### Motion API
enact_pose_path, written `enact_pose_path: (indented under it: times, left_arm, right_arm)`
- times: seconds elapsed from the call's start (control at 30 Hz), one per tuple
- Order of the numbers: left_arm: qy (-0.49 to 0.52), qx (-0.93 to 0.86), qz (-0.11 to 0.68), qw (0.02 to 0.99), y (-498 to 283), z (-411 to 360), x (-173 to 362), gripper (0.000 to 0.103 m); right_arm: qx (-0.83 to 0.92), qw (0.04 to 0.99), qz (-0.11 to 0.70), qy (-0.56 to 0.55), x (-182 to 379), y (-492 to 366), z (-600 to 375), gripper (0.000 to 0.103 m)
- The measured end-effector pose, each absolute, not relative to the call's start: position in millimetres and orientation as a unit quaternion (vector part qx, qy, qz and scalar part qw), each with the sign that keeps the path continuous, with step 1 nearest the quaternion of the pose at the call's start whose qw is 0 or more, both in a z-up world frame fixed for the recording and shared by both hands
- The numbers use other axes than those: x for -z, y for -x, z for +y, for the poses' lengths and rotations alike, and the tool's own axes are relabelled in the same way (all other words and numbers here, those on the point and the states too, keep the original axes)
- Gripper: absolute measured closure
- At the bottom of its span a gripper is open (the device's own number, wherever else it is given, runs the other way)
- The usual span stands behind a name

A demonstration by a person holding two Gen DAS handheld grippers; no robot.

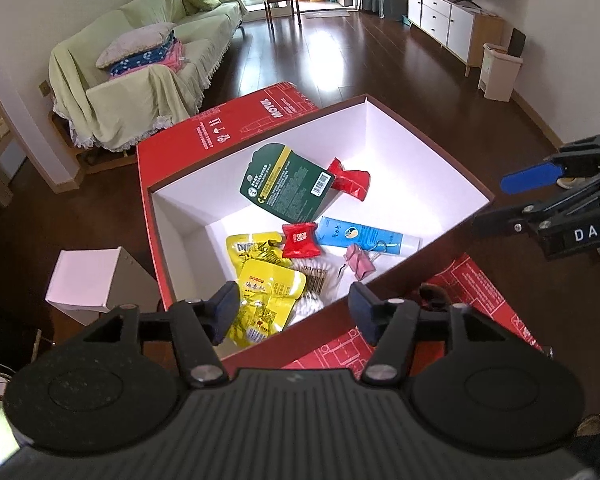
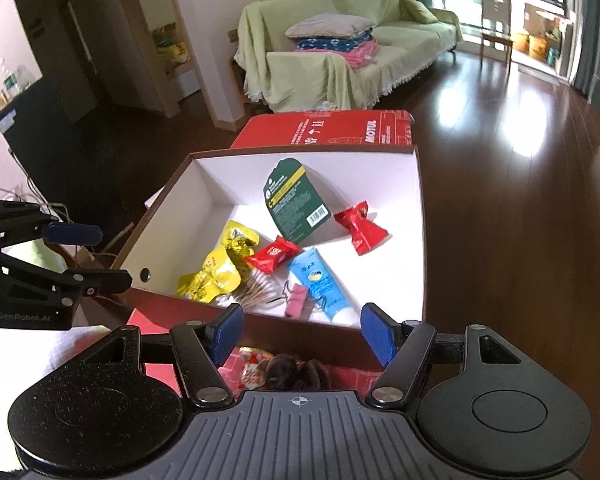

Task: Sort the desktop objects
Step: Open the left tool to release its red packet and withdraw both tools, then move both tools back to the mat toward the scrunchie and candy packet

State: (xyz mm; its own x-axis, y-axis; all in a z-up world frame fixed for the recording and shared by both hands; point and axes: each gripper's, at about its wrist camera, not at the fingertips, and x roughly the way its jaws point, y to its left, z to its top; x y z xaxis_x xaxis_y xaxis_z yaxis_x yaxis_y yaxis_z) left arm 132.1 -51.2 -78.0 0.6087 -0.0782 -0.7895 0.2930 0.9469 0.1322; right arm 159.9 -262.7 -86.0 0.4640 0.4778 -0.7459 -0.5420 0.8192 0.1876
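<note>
A: How do the things lie now?

B: Most are inside the open red cardboard box with white inner walls [image 1: 384, 148]. I see a dark green flat packet [image 1: 286, 186], two red sweet wrappers [image 2: 362, 226], yellow foil snack bags [image 1: 266, 292], a blue tube [image 1: 366, 236], a pink binder clip [image 2: 296, 300] and a bundle of cotton swabs [image 2: 256, 290].

A: And the tongs?

B: The left tongs [image 1: 294, 314] hover above the near edge of the box, the pads wide apart, nothing between them. The right tongs [image 2: 302, 334] are also spread wide and hold nothing.

A: Is something outside the box?

B: Yes. Under the right tongs, on the red printed cardboard sheet [image 2: 348, 374], lies a dark brown roundish thing [image 2: 296, 372] beside a small patterned wrapper [image 2: 252, 368]. What they are, I cannot tell.

A: So which step is it?

B: I judge it is between two placements; both tongs are free. If these two belong in the box, the next move needs the right tongs to go down on one, close, and lift it over the near wall.
</note>
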Motion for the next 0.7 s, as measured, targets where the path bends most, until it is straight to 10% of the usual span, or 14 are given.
enact_pose_path:
  times: [0.7]
  left_arm:
    - [-0.134, 0.145, 0.464, 0.864, -86, -57, 135, 0.039]
  right_arm:
    - [-0.255, 0.827, 0.501, -0.005, 142, -129, -293, 0.035]
